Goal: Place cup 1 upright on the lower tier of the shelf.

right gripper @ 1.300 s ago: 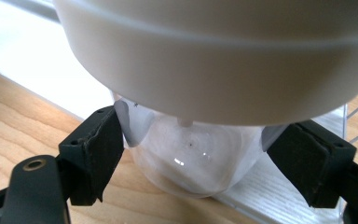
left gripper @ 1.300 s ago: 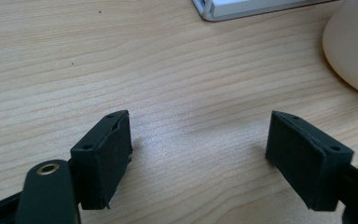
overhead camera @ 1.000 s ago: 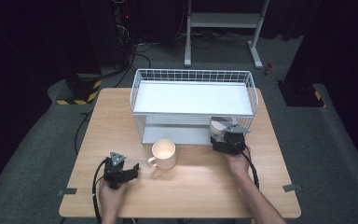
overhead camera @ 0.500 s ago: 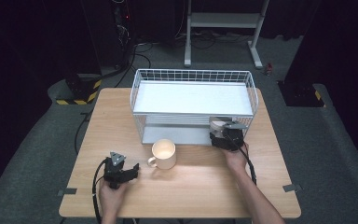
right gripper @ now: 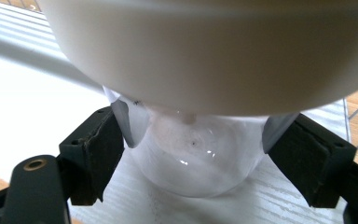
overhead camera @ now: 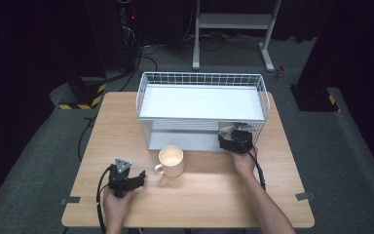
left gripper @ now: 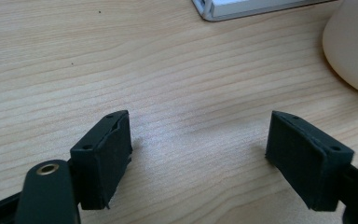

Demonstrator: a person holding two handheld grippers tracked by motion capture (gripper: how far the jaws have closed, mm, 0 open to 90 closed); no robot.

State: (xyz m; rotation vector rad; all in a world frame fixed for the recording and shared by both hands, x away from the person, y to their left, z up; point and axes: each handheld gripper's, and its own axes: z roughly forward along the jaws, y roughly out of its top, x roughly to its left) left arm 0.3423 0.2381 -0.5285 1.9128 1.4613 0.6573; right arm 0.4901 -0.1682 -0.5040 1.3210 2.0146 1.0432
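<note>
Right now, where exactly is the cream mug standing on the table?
In the high view, the cream mug stands on the wooden table just in front of the white wire rack, between the left tool and the right tool.

Bright overhead light on table [overhead camera: 199, 190]; surroundings dark. Soft shadows under gripper [left gripper: 198, 154] pads. Glare spots and close-range blur on glass [right gripper: 196, 158].

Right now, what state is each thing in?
Mug: upright on the table, untouched.
Clear glass: between the right gripper's pads, in the rack's lower level.
Left gripper: open over bare wood.
Wire rack: standing, top shelf bare.
</note>
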